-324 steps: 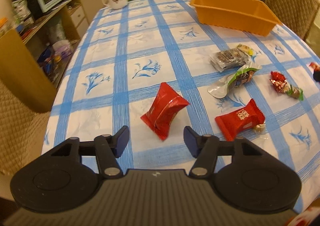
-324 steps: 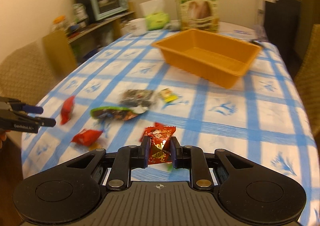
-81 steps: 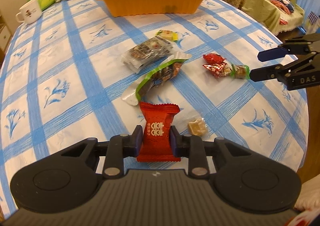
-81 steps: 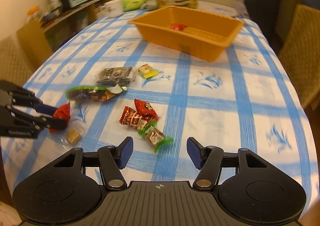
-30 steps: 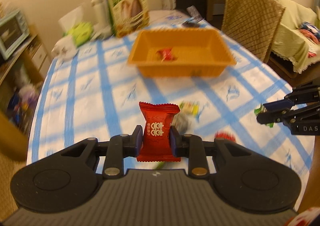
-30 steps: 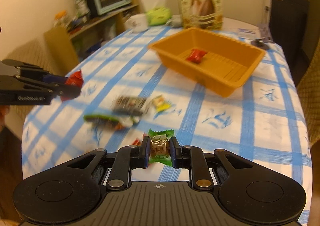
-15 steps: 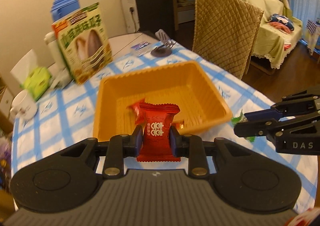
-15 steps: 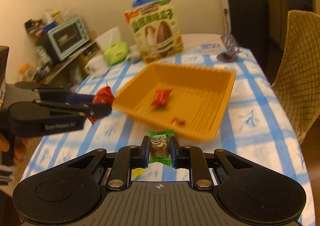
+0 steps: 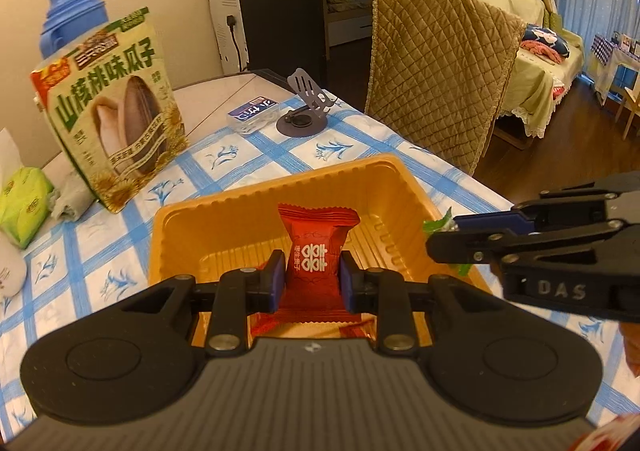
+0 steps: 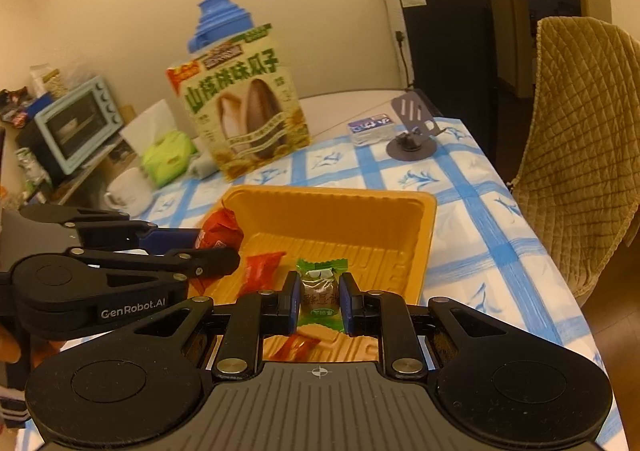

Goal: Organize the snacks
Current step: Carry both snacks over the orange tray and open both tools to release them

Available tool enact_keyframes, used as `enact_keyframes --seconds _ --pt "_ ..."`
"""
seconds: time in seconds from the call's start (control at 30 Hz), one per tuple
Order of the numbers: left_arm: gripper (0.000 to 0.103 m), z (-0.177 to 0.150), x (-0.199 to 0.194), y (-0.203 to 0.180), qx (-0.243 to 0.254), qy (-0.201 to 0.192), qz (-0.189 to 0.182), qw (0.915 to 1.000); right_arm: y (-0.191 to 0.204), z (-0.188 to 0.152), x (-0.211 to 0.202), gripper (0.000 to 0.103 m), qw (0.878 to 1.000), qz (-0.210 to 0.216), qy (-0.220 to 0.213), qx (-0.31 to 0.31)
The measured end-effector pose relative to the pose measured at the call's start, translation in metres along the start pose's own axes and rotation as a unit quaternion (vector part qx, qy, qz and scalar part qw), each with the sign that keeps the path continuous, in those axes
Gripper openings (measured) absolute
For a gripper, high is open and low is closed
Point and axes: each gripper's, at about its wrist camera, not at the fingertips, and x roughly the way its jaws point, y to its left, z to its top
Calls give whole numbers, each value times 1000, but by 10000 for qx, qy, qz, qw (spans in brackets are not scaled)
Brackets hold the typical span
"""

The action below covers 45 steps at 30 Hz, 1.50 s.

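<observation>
My left gripper (image 9: 313, 283) is shut on a red snack packet (image 9: 314, 263) and holds it over the orange tray (image 9: 224, 207). My right gripper (image 10: 319, 301) is shut on a green-wrapped candy (image 10: 320, 291) over the same tray (image 10: 424, 227). A red snack (image 10: 260, 269) and another red wrapper (image 10: 294, 345) lie inside the tray. From the right wrist view the left gripper (image 10: 224, 247) comes in from the left with its red packet (image 10: 218, 231). From the left wrist view the right gripper (image 9: 444, 235) comes in from the right over the tray's right rim.
A sunflower-seed bag (image 9: 112, 111) and blue bottle (image 9: 72, 23) stand behind the tray. A phone stand (image 9: 304, 107) and small box (image 9: 252, 113) sit farther back. A quilted chair (image 9: 436, 63) is at the right. A tissue pack (image 10: 168, 155), mug (image 10: 128, 191) and toaster oven (image 10: 76, 127) are left.
Both grippers have moved forward with their snacks and now hang over the orange tray, closer together. The tray fills more of both views.
</observation>
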Motion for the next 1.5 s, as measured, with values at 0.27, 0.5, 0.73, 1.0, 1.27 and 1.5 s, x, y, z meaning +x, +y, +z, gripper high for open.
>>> enact_keyframes --seconds 0.27,0.5,0.73,1.0,1.27,1.5 --pt "26 11 39 4 27 202 -94 9997 -12 6 35 21 9996 -235 145 -6" --pt "26 9 68 6 -33 417 -132 9990 -21 8 53 21 9992 -320 228 69" --pt "26 10 80 10 -92 467 -144 9988 -27 10 62 21 9989 -360 281 125" --pt "38 13 79 17 -216 321 -84 9992 -29 11 65 21 9989 -345 283 169" --pt "46 10 73 27 -308 331 -55 9990 -29 13 69 21 9989 -314 286 197" --pt "50 5 66 37 -467 394 10 9981 -29 14 69 21 9989 -310 290 204"
